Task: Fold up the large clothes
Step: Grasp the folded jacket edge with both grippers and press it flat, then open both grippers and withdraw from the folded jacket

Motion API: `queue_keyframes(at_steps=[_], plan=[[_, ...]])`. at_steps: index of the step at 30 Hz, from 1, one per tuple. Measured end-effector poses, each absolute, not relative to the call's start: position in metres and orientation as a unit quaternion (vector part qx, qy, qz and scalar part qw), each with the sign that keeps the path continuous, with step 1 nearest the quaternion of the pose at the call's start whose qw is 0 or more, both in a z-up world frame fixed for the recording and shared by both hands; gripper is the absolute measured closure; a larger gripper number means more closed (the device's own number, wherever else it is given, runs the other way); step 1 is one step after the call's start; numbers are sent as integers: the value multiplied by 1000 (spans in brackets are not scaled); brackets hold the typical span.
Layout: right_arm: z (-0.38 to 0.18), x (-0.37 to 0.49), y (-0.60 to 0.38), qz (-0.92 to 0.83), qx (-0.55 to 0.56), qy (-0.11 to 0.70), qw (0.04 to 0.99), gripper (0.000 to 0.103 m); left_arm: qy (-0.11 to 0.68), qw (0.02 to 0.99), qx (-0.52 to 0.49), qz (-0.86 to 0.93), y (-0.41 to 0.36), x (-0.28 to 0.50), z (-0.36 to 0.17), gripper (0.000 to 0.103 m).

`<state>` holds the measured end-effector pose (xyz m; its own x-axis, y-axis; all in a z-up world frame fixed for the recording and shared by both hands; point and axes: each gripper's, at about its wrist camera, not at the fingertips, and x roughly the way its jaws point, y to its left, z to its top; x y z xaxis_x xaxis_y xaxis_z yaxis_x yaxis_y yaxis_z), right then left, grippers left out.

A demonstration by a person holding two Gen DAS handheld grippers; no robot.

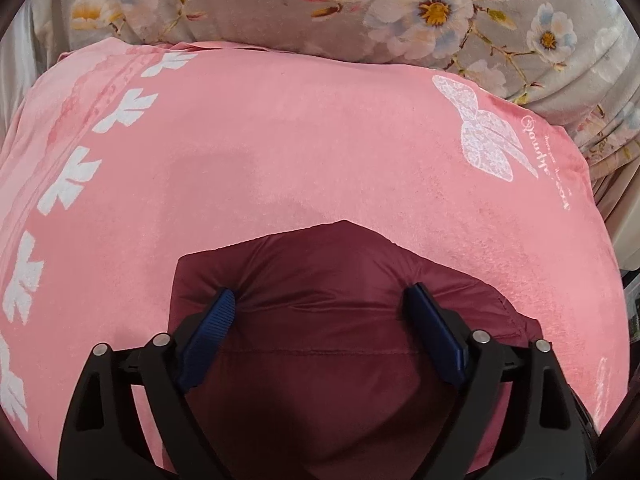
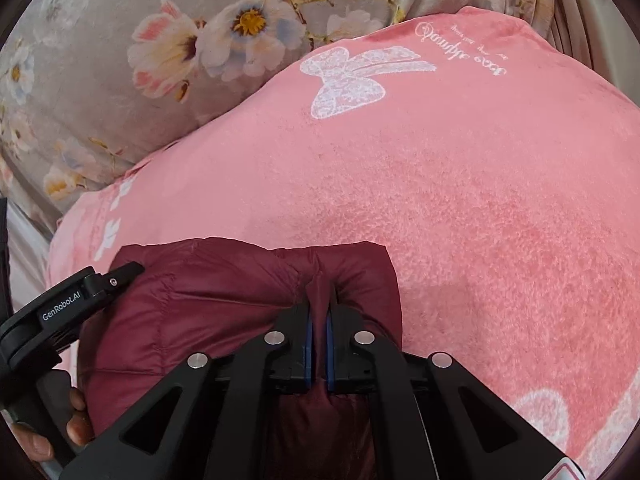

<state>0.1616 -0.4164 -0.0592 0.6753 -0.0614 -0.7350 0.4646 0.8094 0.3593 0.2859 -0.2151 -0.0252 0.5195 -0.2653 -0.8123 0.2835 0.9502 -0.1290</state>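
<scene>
A maroon padded jacket [image 1: 320,272] lies folded on a pink blanket [image 1: 280,140]. My left gripper [image 1: 324,300] is open, its blue pads [image 1: 212,328] pressing down on the jacket's top with fabric between them. In the right wrist view my right gripper [image 2: 319,300] is shut on a pinched ridge of the maroon jacket [image 2: 200,300] near its right edge. The left gripper's black body [image 2: 72,300] and the hand holding it [image 2: 76,416] show at the left of that view, beside the jacket.
The pink blanket [image 2: 480,200] with white bow and leaf prints covers the bed. A grey floral bedsheet or pillow [image 1: 360,8] lies behind it, also in the right wrist view [image 2: 120,60]. Bed edge and pale furniture sit at far right [image 1: 628,240].
</scene>
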Motion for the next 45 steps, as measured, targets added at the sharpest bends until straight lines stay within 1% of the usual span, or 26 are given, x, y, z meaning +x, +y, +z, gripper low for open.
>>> queue_keyframes(at_steps=[2, 8, 16, 24, 25, 28, 30, 31, 32, 35, 37, 38, 41, 45], plan=[[-63, 165, -414, -153, 259, 376, 876, 100, 455, 877, 20, -154, -219, 284, -30, 13], [-71, 168, -412, -157, 245, 374, 880, 101, 418, 896, 56, -138, -230, 276, -43, 9], [-75, 167, -411, -157, 245, 372, 881, 101, 392, 908, 89, -115, -241, 271, -54, 7], [-77, 169, -414, -156, 245, 374, 881, 100, 392, 908, 102, -108, -246, 273, -59, 5], [-77, 168, -415, -148, 252, 372, 881, 98, 393, 907, 102, -109, -246, 273, -58, 5], [-76, 155, -434, -109, 302, 366, 874, 97, 408, 898, 97, -132, -237, 270, -52, 5], [-57, 122, -443, -107, 317, 357, 872, 82, 428, 885, 72, -165, -215, 258, -37, 5], [-47, 107, -445, -113, 313, 350, 875, 69, 435, 880, 52, -184, -201, 248, -29, 5], [-34, 83, -444, -118, 301, 342, 882, 64, 440, 875, 38, -197, -189, 238, -23, 5], [-20, 36, -435, -104, 281, 347, 889, 60, 441, 868, 27, -228, -158, 195, -9, 5], [-25, 7, -421, -82, 282, 366, 883, 55, 446, 862, 35, -239, -142, 161, -11, 5], [-28, 1, -416, -74, 284, 374, 880, 54, 451, 858, 34, -243, -136, 148, -14, 5], [-45, -19, -391, -32, 298, 394, 869, 54, 473, 843, 19, -254, -120, 116, -27, 5], [-57, -25, -373, -18, 319, 384, 866, 54, 501, 830, -16, -244, -104, 105, -46, 5]])
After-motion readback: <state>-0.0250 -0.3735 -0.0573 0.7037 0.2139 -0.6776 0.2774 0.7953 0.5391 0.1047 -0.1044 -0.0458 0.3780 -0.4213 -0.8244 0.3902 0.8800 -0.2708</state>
